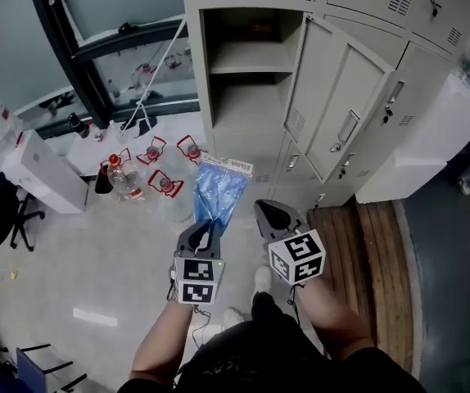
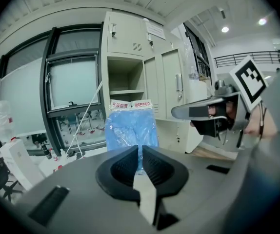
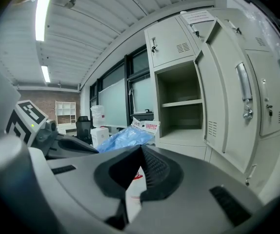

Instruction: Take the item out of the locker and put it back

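head view shows the left gripper [image 1: 210, 231] pinching the blue bag [image 1: 219, 187], so lift it gently onto the locker shelf [image 1: 247, 59].

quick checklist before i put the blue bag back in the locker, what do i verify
1. Grip on the blue bag: left gripper has its jaws closed on the bag's lower edge. ok
2. Locker door swung wide open. ok
3. Open compartment has room: both shelves look bare. ok
4. Right gripper out of the way: shut, nothing between its jaws, beside the left one and apart from the bag. ok
5. Bottles on the floor stand left of the locker, off the path. ok
6. Bag's top sealed. cannot tell
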`<action>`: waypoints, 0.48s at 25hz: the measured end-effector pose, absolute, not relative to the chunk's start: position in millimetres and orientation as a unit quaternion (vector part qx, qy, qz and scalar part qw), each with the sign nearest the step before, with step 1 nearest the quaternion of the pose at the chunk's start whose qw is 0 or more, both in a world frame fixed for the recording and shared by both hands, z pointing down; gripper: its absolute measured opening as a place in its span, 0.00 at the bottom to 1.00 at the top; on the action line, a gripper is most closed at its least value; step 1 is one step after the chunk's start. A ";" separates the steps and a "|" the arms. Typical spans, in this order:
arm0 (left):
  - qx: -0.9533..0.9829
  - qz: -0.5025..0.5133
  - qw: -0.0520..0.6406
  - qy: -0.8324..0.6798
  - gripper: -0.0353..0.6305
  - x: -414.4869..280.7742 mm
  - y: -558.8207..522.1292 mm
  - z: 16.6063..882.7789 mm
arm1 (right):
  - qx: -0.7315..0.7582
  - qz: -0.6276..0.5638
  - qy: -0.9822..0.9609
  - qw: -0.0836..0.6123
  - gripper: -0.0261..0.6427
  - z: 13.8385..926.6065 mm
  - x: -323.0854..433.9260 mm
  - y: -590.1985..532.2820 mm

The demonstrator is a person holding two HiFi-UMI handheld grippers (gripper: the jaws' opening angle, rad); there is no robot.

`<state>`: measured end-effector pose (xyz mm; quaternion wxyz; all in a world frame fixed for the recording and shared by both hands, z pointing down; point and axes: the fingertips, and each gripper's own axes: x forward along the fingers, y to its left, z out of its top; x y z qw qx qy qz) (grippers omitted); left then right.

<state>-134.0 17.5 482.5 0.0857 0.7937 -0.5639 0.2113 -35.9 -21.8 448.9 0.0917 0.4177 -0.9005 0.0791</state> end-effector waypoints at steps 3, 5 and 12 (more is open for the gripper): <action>0.797 0.212 0.085 -0.559 0.09 -135.8 30.5 484.4 | 0.422 0.081 -0.898 0.092 0.04 451.3 -37.6 -9.9; 0.798 0.213 0.086 -0.556 0.09 -137.4 36.2 487.8 | 0.425 0.084 -0.896 0.092 0.04 453.9 -38.8 -4.4; 0.802 0.210 0.090 -0.551 0.09 -141.5 45.9 491.0 | 0.429 0.085 -0.894 0.094 0.04 454.3 -44.3 4.2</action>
